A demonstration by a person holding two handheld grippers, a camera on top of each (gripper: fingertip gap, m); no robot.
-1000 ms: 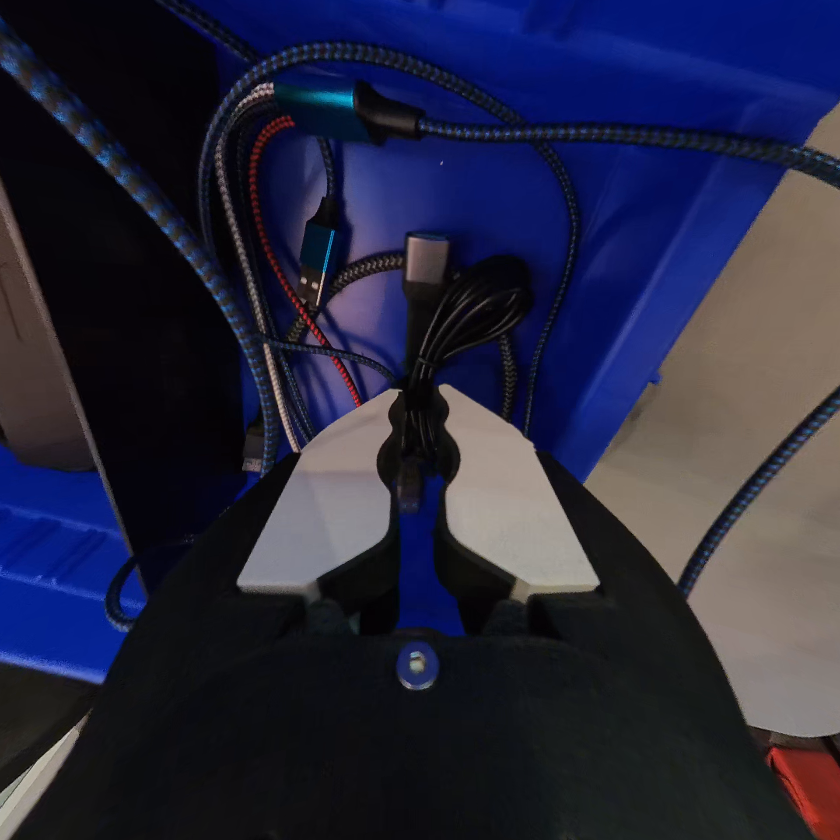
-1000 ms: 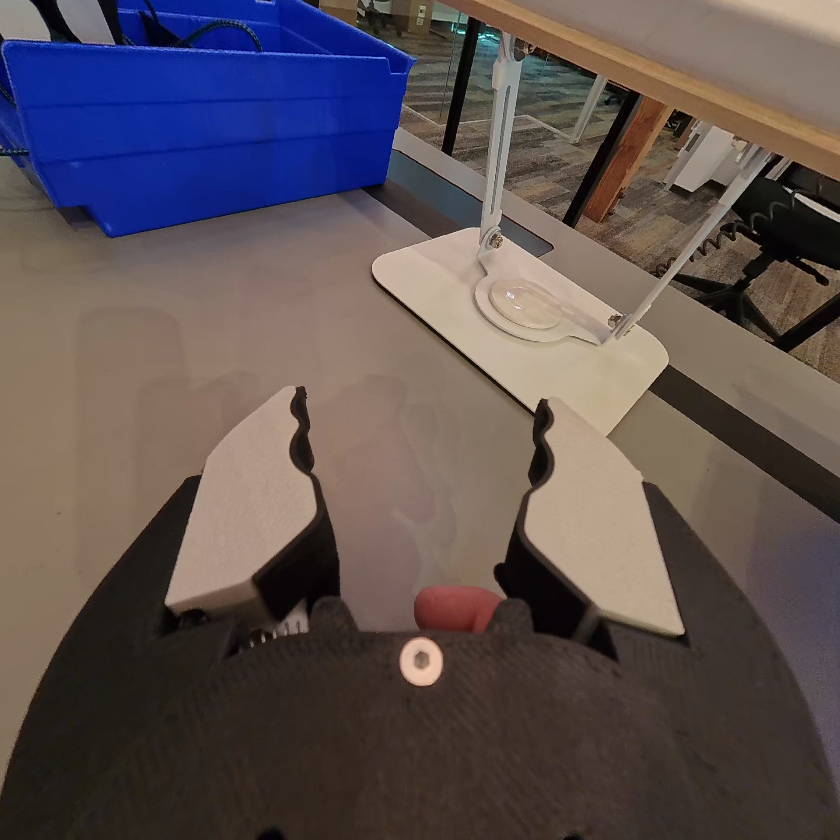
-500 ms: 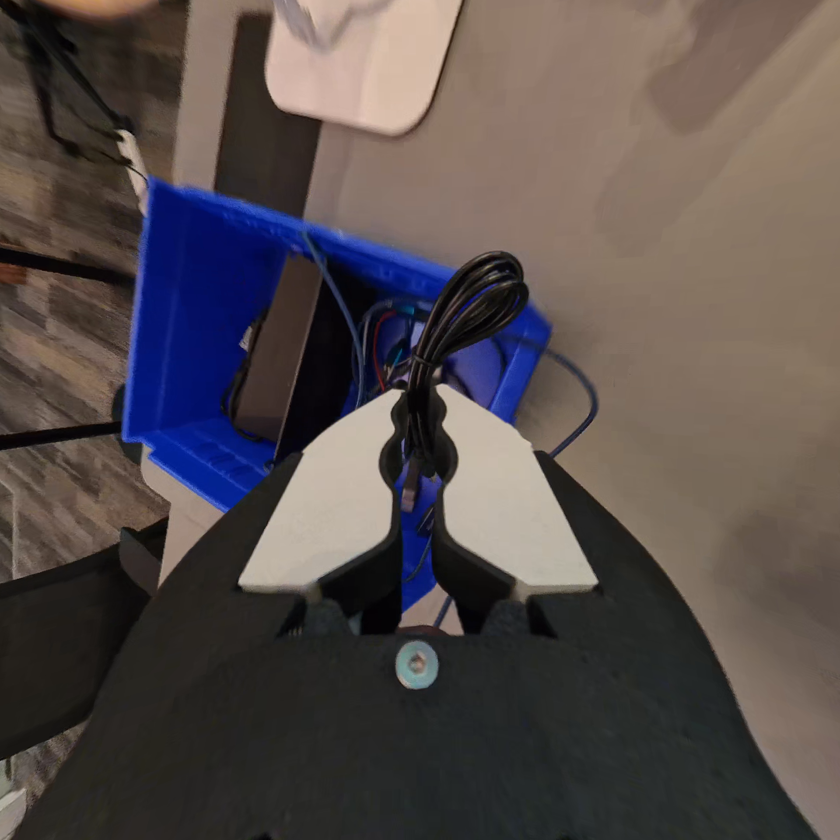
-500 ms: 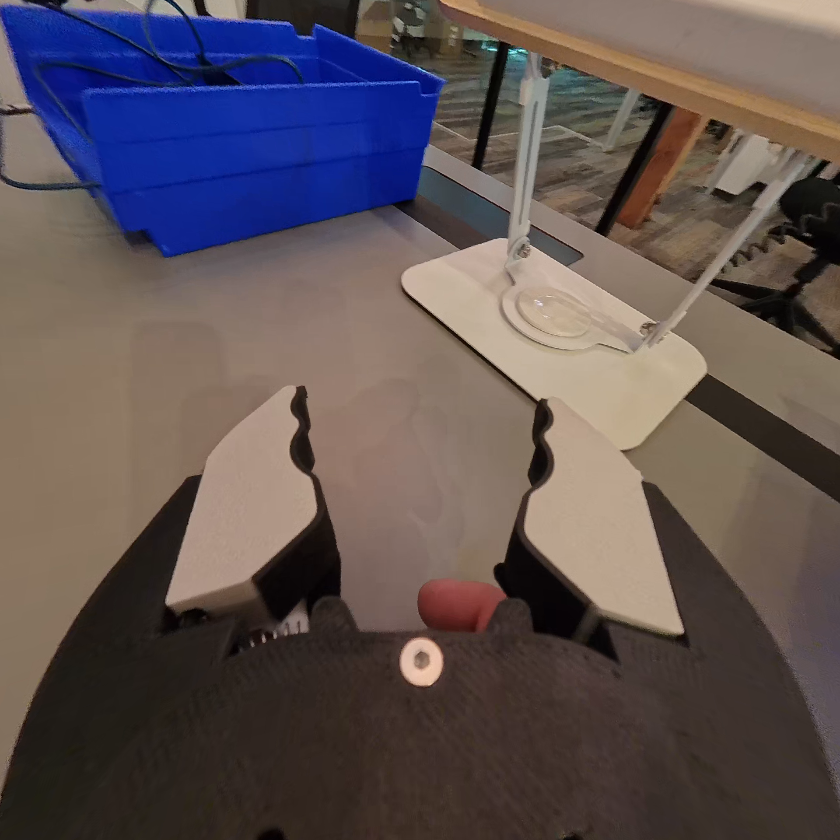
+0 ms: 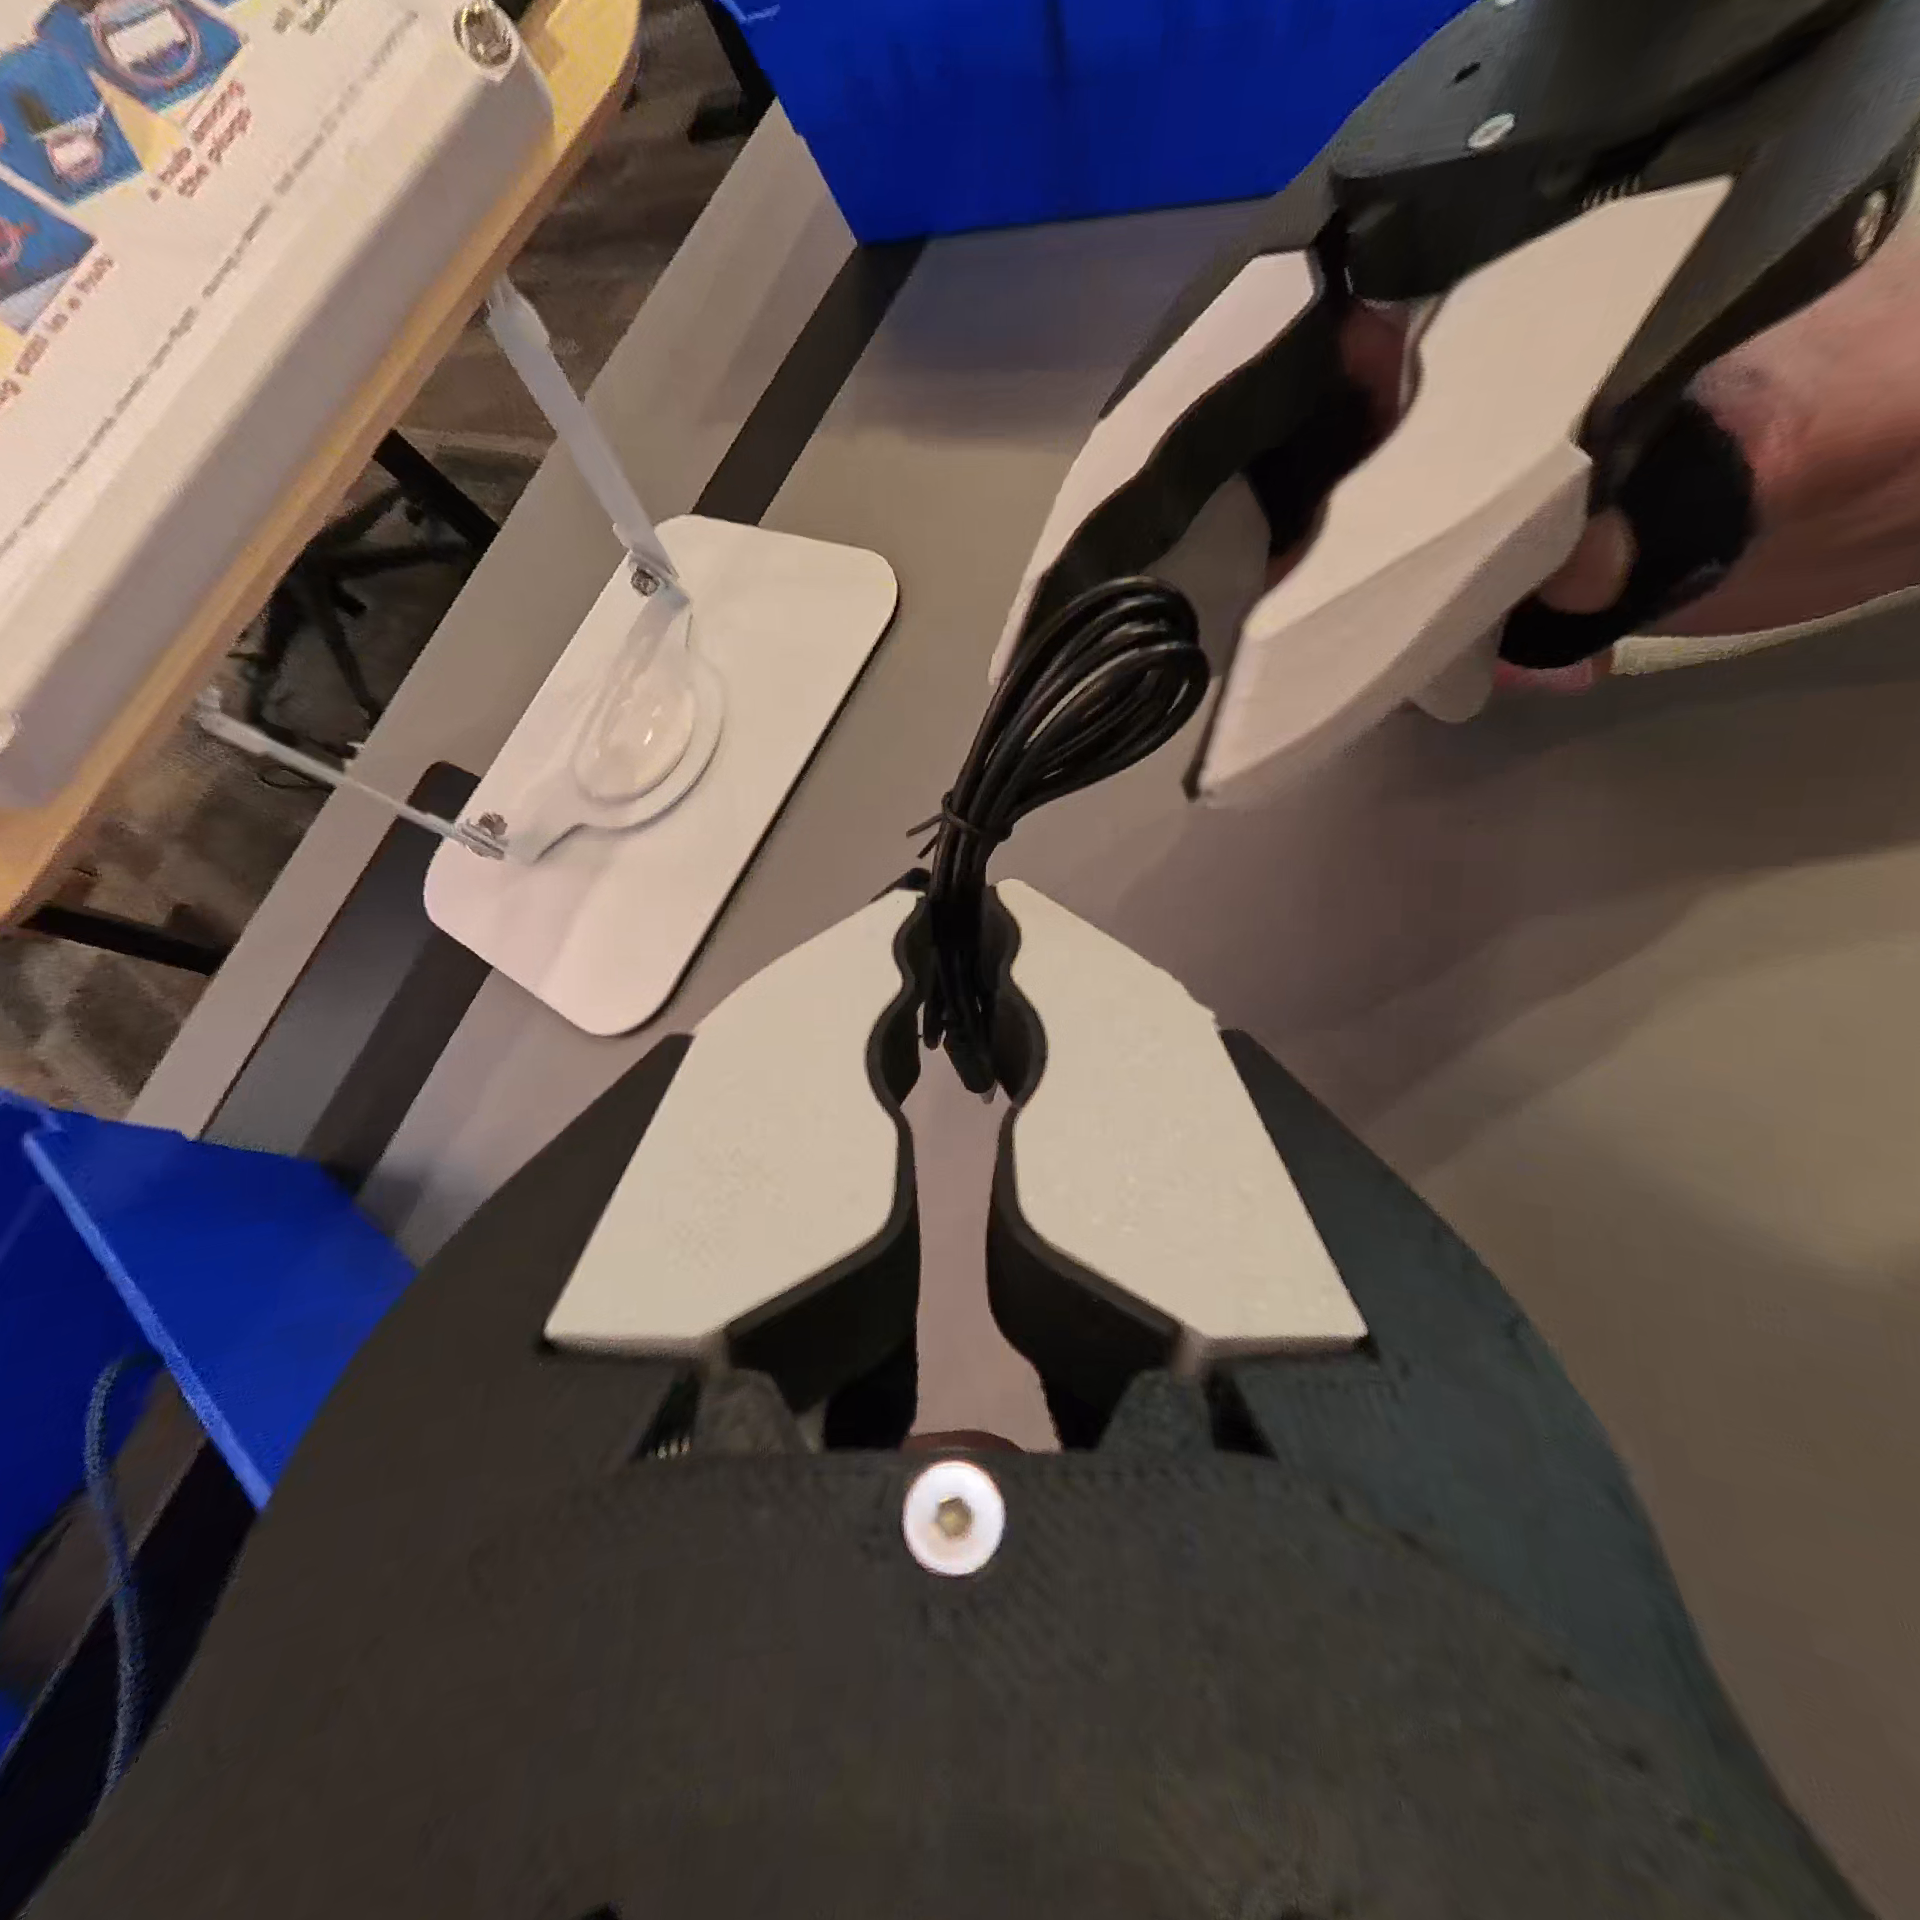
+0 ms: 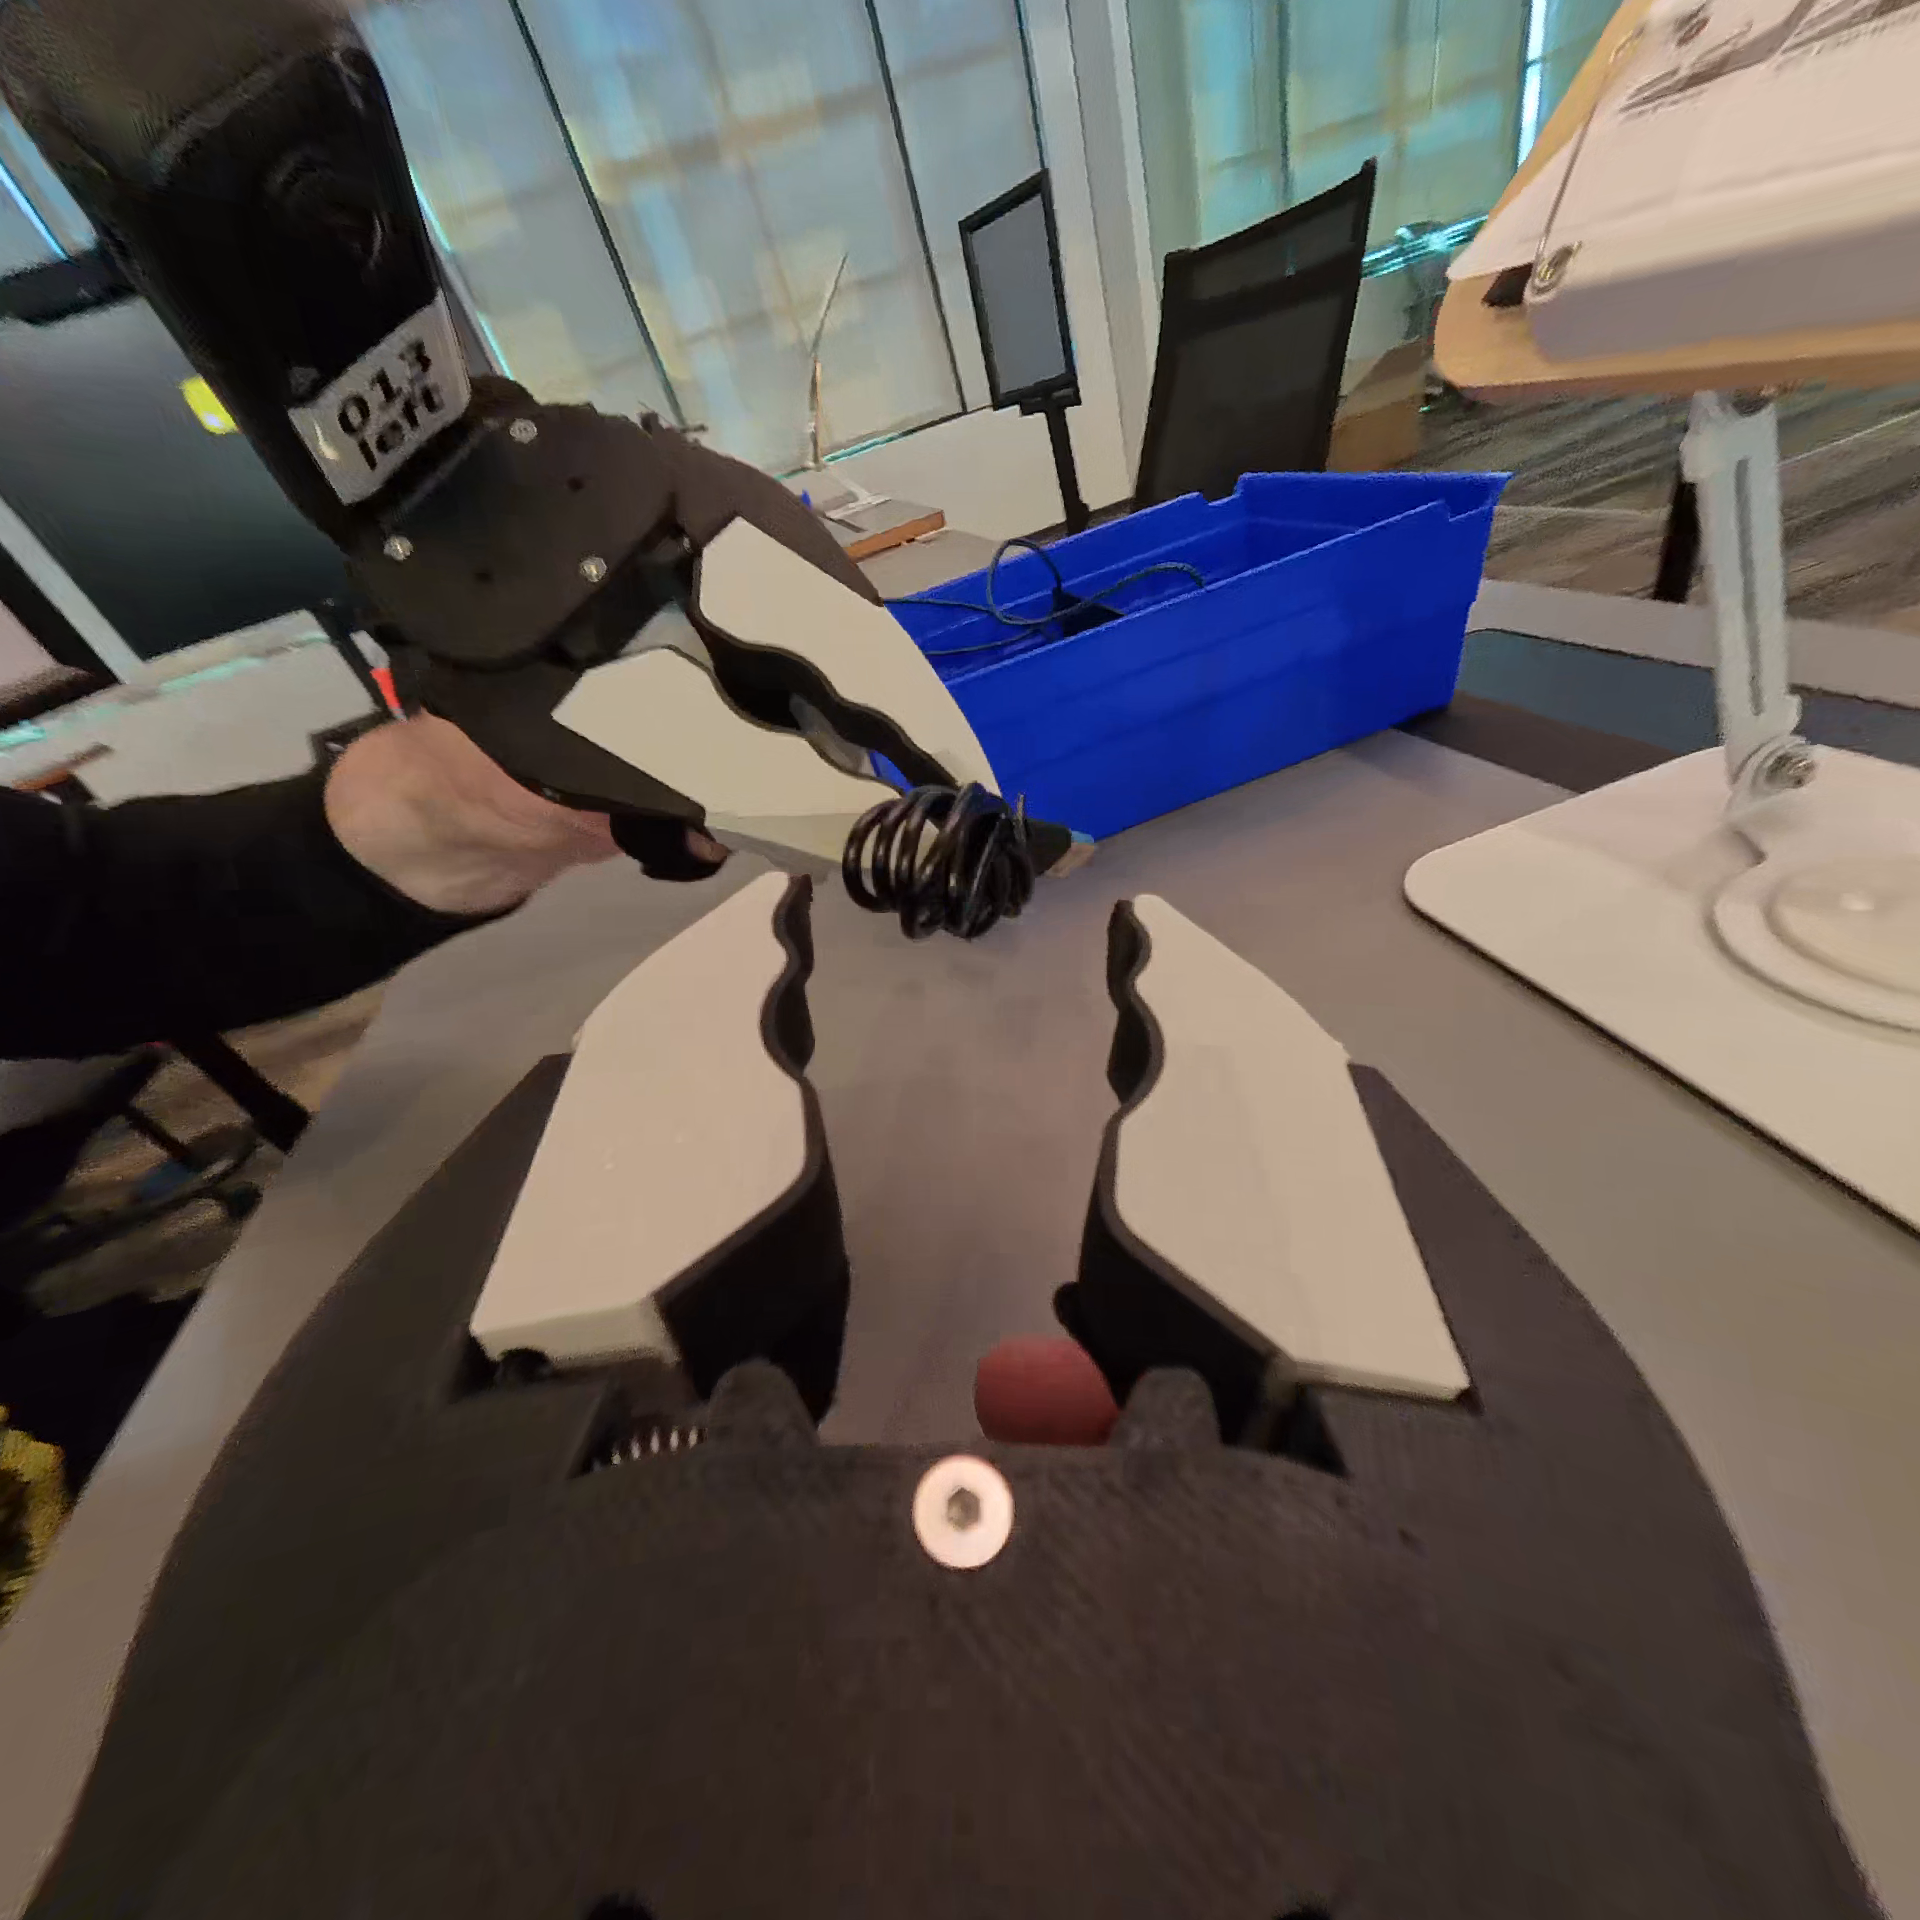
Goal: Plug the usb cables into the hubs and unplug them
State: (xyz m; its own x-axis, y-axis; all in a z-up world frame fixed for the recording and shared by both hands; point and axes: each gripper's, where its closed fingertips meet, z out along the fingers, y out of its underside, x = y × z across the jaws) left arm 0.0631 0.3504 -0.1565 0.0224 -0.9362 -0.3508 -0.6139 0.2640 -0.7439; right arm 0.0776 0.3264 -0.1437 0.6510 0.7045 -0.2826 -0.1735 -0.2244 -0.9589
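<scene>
We note the bundled black usb cable [image 5: 1049, 748], tied with a thin twist at its waist, pinched between the fingertips of the left hand-held gripper [image 5: 956, 935]. Both pads press on the strands. The bundle's long axis runs on along the fingers, looped end pointing forward and away from the gripper, over the grey table [image 5: 1558, 1039]. A short cable end pokes back into the gap behind the tips. In the right wrist view the same bundle [image 6: 940, 862] shows as a stack of coils hanging just above the table, a dark plug end jutting toward the blue bin [image 6: 1247, 665].

Left gripper [image 6: 935, 800]: angled downward toward the table, a person's hand [image 6: 436, 821] in a dark sleeve wrapped on its handle.

Right hand-held gripper [image 6: 961, 966]: jaws spread, nothing between the pads, pointing at the bundle, which lies just ahead of its tips and apart from them. In the left view it [image 5: 1174, 675] comes in from the upper right, its fingers either side of the loop's far end; contact there is probably none, but blur makes that uncertain.

Beside them, a white stand base [image 5: 665, 790] on the table. A second blue bin corner [image 5: 208, 1268] is cut off at the left edge. Bin contents are hard to make out beyond thin cables.
</scene>
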